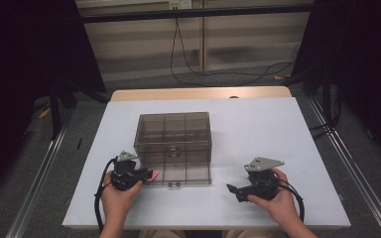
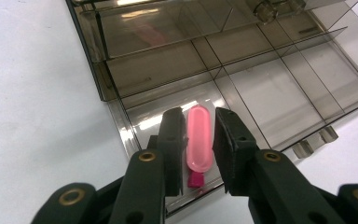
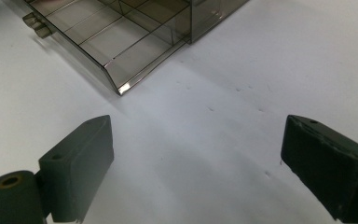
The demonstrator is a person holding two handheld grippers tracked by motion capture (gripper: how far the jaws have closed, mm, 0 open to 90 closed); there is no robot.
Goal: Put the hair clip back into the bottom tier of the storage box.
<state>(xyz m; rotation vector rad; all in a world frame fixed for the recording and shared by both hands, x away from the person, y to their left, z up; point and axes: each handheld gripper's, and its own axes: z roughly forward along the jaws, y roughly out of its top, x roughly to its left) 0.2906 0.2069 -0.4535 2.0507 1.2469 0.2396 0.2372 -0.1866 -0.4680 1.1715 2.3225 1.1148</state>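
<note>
Left gripper (image 1: 146, 174) sits at the near left corner of the one smoky clear compartment box (image 1: 174, 130), with a single pink capsule-shaped piece (image 2: 199, 138) between its jaws over the corner cell; there's a small gap on the right side, so I can't tell whether it's really clamped. No readable labels. Right gripper (image 1: 234, 191) rests on the white table (image 1: 258, 124), jaws spread wide, holding nothing.

High view looks down from above; both tool views sit close, sharing the smoky box (image 1: 174, 148).
</note>
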